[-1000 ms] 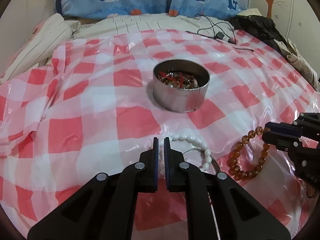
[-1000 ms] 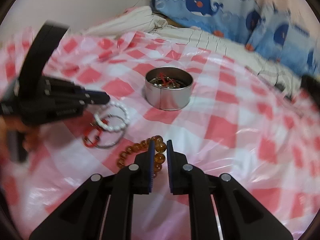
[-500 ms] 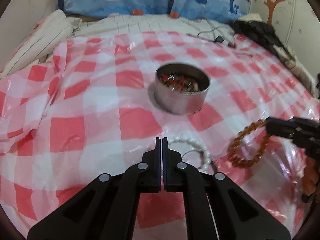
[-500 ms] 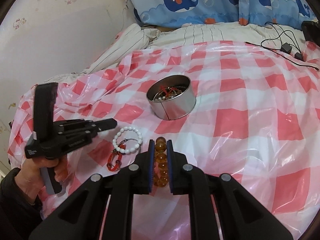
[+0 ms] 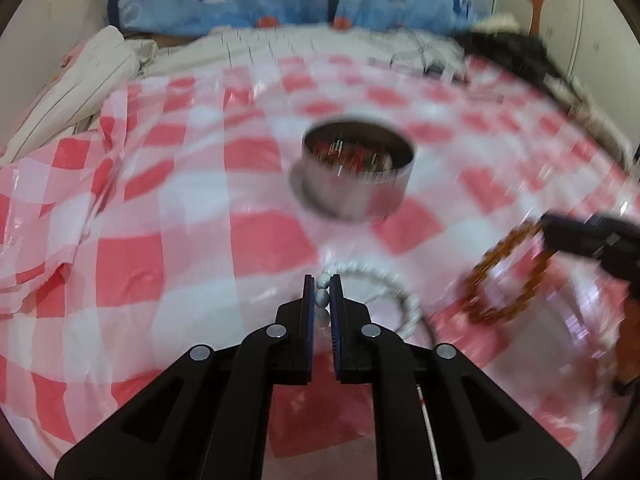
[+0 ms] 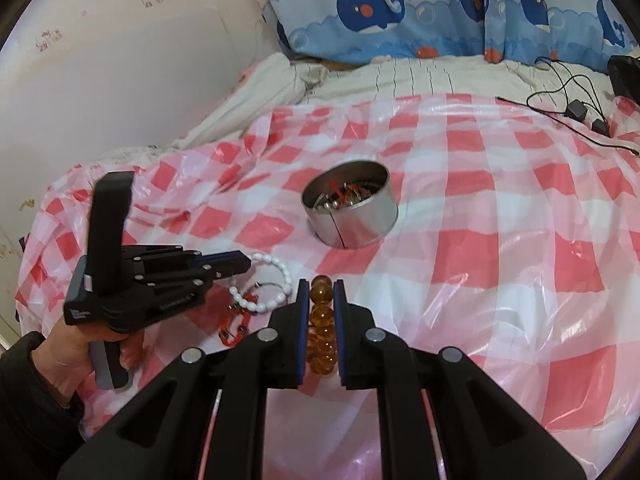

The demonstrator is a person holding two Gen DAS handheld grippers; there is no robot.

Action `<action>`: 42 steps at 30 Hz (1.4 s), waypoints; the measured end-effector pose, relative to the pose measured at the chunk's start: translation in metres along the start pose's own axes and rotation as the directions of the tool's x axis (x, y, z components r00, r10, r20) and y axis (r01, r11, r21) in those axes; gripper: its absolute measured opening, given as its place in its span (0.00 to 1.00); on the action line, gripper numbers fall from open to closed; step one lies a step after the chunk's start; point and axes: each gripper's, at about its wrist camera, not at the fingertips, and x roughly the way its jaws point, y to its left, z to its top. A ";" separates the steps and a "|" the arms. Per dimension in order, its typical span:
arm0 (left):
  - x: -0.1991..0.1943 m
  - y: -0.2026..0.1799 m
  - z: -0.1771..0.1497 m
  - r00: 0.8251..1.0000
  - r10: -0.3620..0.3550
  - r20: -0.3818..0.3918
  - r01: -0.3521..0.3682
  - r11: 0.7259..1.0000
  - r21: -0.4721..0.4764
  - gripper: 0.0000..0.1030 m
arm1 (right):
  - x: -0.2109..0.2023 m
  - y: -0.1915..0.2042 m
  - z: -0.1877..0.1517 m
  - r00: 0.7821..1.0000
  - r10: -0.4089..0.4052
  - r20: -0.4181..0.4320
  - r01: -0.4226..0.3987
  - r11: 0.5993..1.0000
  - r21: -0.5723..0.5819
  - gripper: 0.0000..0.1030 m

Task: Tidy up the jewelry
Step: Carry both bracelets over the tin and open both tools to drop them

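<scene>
A round metal tin (image 5: pixel 358 170) holding several pieces of jewelry stands on the red-and-white checked plastic sheet (image 5: pixel 200 248); it also shows in the right wrist view (image 6: pixel 352 208). My left gripper (image 5: pixel 322 294) is shut on a white bead bracelet (image 5: pixel 384 280), which also shows in the right wrist view (image 6: pixel 276 268). My right gripper (image 6: pixel 321 292) is shut on an amber bead bracelet (image 6: pixel 322 320) and holds it off the sheet; it hangs at the right of the left wrist view (image 5: pixel 504 276). The left wrist view is blurred.
A red bracelet (image 6: pixel 236 322) and a thin metal ring (image 6: pixel 272 290) lie under the white bracelet. Whale-print pillows (image 6: pixel 440 8) and striped bedding (image 6: pixel 400 76) lie behind the sheet. Black cables and a charger (image 6: pixel 576 110) lie at the back right.
My left gripper has closed on the white bead bracelet. My right gripper has lifted the amber bracelet off the sheet and both views have risen slightly.
</scene>
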 end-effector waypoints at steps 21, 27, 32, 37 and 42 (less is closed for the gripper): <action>-0.013 -0.009 0.068 0.977 -0.162 0.138 0.173 0.982 -0.071 0.06 | -0.001 -0.004 0.053 0.993 0.047 0.105 -0.050 0.998 0.030 0.12; -0.004 -0.004 0.099 0.954 -0.219 0.204 0.247 0.961 -0.122 0.06 | 0.008 -0.005 0.079 0.990 0.057 0.127 -0.060 0.998 0.017 0.12; 0.040 0.010 0.109 0.973 -0.191 0.127 0.213 0.959 -0.186 0.07 | 0.024 -0.003 0.098 0.989 0.071 0.133 -0.074 0.997 0.011 0.12; 0.054 0.026 0.095 0.995 -0.097 0.031 0.100 0.979 -0.175 0.07 | 0.051 -0.002 0.109 0.984 0.128 0.123 -0.136 0.989 0.055 0.12; 0.033 0.039 0.073 0.998 -0.058 0.012 0.059 0.984 -0.169 0.19 | 0.090 -0.014 0.105 0.999 -0.042 0.010 0.042 0.997 0.059 0.19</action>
